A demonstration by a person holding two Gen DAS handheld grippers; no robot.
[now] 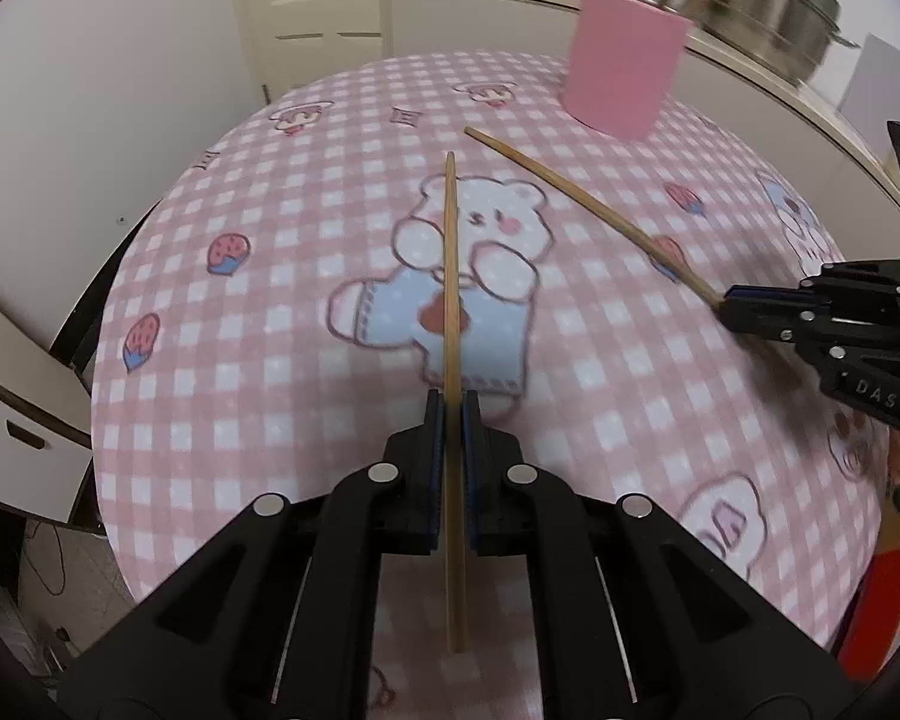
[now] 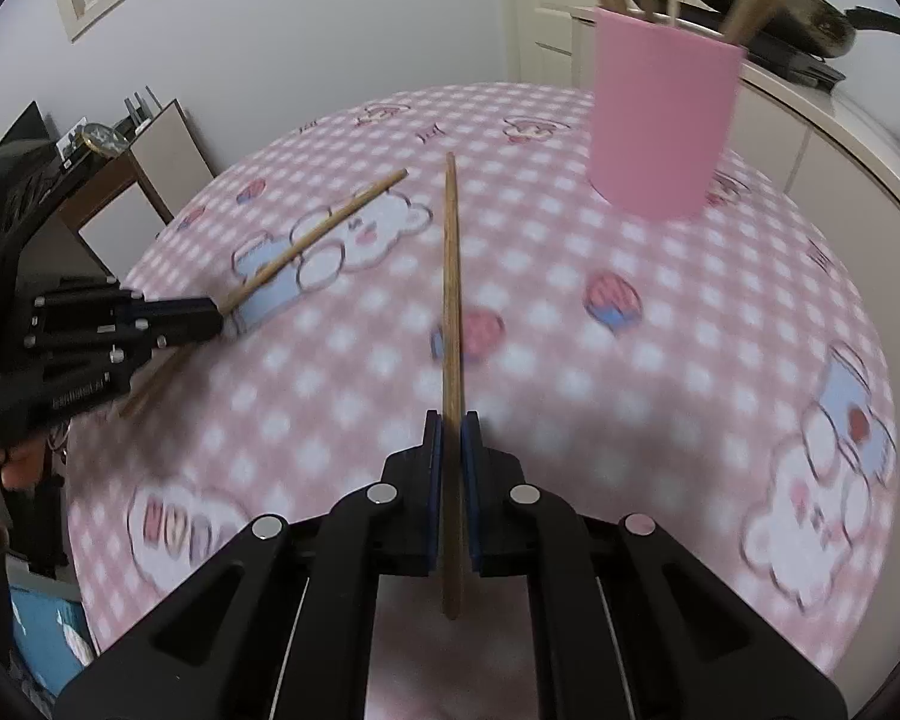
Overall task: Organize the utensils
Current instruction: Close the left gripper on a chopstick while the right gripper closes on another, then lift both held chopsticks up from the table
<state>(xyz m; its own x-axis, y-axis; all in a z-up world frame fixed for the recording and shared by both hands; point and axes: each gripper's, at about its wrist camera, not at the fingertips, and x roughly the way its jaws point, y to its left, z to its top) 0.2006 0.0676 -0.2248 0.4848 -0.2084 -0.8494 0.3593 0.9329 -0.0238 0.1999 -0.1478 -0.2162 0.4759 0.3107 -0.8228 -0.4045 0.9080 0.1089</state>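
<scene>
Each of my grippers holds one wooden chopstick above a pink checked tablecloth. My left gripper (image 1: 452, 405) is shut on a chopstick (image 1: 450, 276) that runs straight ahead between its pads. The same gripper (image 2: 213, 315) shows at the left of the right wrist view with its chopstick (image 2: 324, 231) slanting up to the right. My right gripper (image 2: 452, 423) is shut on a second chopstick (image 2: 452, 276); in the left wrist view this gripper (image 1: 729, 309) is at the right, its chopstick (image 1: 582, 198) pointing up-left. A pink holder (image 1: 621, 69), also (image 2: 660, 120), stands at the table's far side with several chopsticks in it.
The tablecloth (image 1: 282, 360) with bear and strawberry prints covers a round table. A white counter (image 1: 768, 90) behind the holder carries a steel pot (image 1: 774, 18); a dark pan (image 2: 768, 6) sits there too. A small side table (image 2: 126, 168) stands at the left.
</scene>
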